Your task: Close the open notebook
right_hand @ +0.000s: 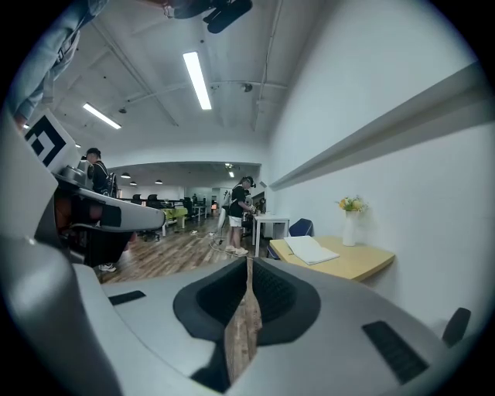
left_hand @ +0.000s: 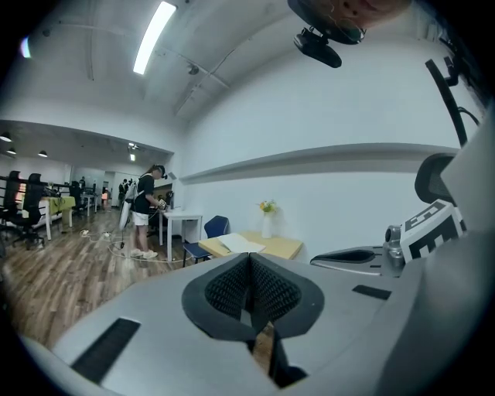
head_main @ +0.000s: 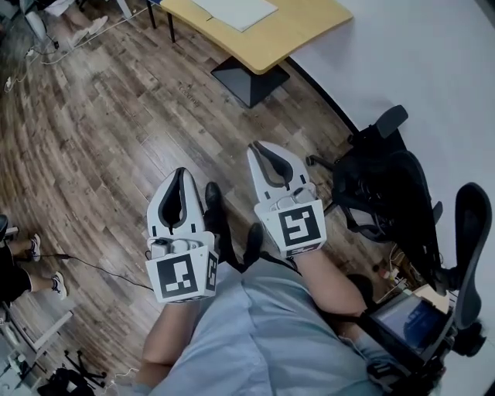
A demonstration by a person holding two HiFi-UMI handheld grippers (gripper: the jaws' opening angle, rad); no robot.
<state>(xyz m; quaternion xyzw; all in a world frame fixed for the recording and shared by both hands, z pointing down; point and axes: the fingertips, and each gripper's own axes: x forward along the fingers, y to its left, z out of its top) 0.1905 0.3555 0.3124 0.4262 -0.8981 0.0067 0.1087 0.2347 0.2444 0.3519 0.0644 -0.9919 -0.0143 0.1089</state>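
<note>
Both hand-held grippers are hanging in front of the person's shirt (head_main: 263, 332), well short of the tabletop (head_main: 309, 27), w/ bare wood floor (head_main: 100, 139) lying btwn them and it. The left hand-held gripper (head_main: 180, 175) is sitting closed. In its own view the ribbed pads (left_hand: 271, 292) are meeting along one line w/ nothing btwn them. The right hand-held gripper (head_main: 261, 148) is closed & empty too, the jaws touching at the tips and only a thin sliver of floor showing thru lower down. It's sitting a bit nearer the tabletop than the left one, and both are pointing roughly toward it.

The notebook (head_main: 236, 11) is lying open on the tabletop, white pages facing up, on the side away from the wall (head_main: 418, 62). Neither gripper is touching it. A vase (right_hand: 349, 229) w/ yellow flowers is standing at the tabletop's wall side, apart from the notebook. A black base (head_main: 249, 77) is showing under the tabletop.

A black office chair (head_main: 387, 193) is standing by the wall, well short of the tabletop. Just beside the tabletop's far end a blue chair (left_hand: 216, 227) is sitting. Past that, another person (left_hand: 145, 209) is standing at a small white table (left_hand: 182, 220).
</note>
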